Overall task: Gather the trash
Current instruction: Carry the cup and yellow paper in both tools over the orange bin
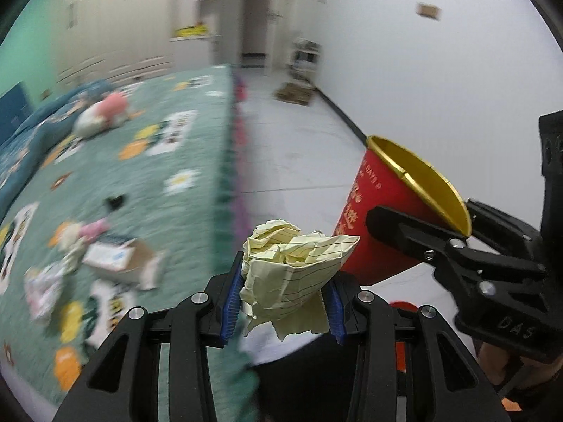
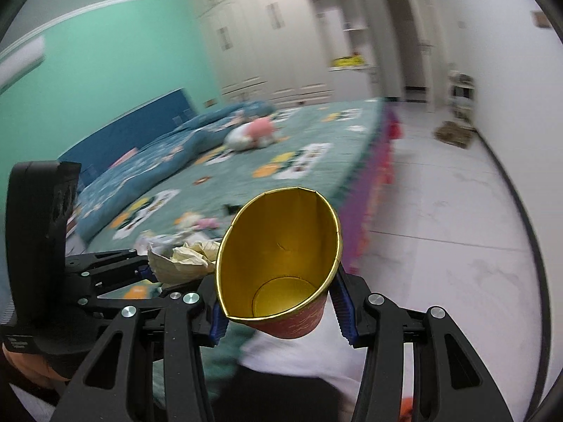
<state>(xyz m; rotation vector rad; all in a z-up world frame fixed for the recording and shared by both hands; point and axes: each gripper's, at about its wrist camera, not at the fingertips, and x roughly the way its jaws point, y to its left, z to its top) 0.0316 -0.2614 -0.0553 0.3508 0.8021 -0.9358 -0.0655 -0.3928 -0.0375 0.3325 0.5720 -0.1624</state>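
Observation:
My left gripper (image 1: 285, 290) is shut on a crumpled ball of yellow lined paper (image 1: 292, 267), held in the air off the bed's edge. My right gripper (image 2: 279, 311) is shut on a red paper cup (image 2: 281, 267) with a gold inside, squeezed oval and empty. In the left wrist view the cup (image 1: 394, 207) sits just right of the paper, held by the right gripper (image 1: 422, 232). In the right wrist view the paper (image 2: 183, 258) and left gripper (image 2: 155, 274) are just left of the cup.
A green patterned bed (image 1: 147, 183) fills the left, with a small open cardboard box (image 1: 123, 260), wrappers (image 1: 45, 288), a small black object (image 1: 116, 201) and a plush toy (image 1: 102, 114). White tiled floor (image 1: 299, 154) lies right, with a brown mat (image 1: 293, 93) near the far wall.

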